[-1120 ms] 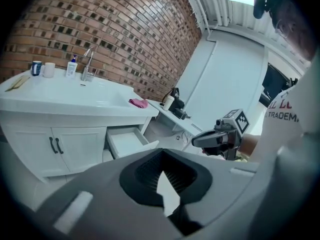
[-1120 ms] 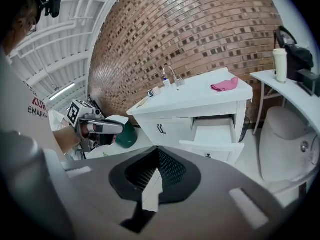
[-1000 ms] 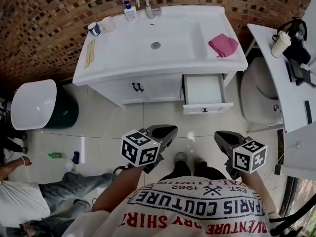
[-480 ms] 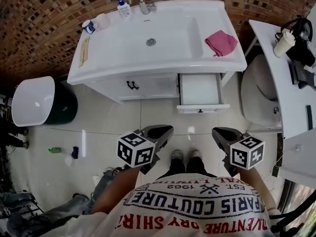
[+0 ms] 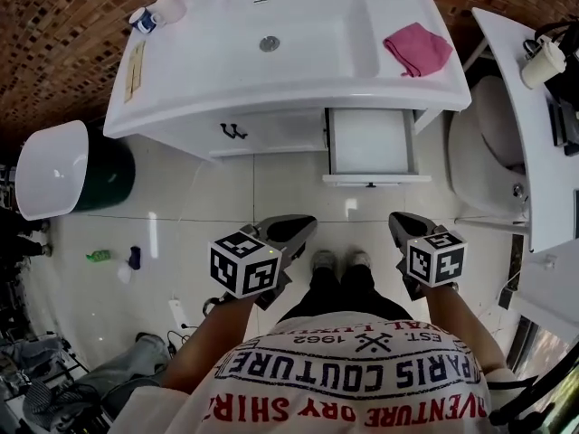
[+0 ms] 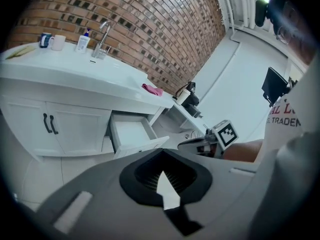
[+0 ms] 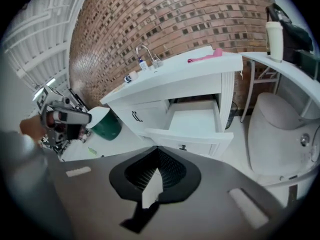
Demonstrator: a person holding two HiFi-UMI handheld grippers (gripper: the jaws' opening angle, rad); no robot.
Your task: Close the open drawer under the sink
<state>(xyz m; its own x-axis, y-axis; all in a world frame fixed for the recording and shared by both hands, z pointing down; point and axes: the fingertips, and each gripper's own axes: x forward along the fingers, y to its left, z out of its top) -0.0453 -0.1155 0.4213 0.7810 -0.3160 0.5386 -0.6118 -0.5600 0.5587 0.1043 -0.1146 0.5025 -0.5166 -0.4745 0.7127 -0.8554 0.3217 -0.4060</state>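
The white vanity (image 5: 271, 129) under the sink (image 5: 280, 43) has one drawer (image 5: 371, 143) pulled out at its right side, empty inside, with a small dark knob on its front panel (image 5: 375, 180). In the right gripper view the drawer (image 7: 192, 121) lies straight ahead; in the left gripper view the drawer (image 6: 131, 134) lies ahead, slightly left. My left gripper (image 5: 303, 226) and right gripper (image 5: 398, 220) hang over the floor well short of the drawer front. Both are shut and hold nothing; the left gripper (image 6: 161, 152) and right gripper (image 7: 156, 148) show their tips meeting.
A pink cloth (image 5: 418, 48) lies on the sink top, cups and a soap bottle at the back left. A white-lidded green bin (image 5: 54, 170) stands left, a pale stool (image 5: 479, 152) and a desk (image 5: 543, 152) right. Cabinet doors (image 5: 233, 132) are closed. Someone's jeans (image 5: 54, 378) show lower left.
The vanity and drawer have come nearer and shifted up in the head view as I stepped forward. Both grippers stay shut in front of me. The person at lower left has mostly left view.
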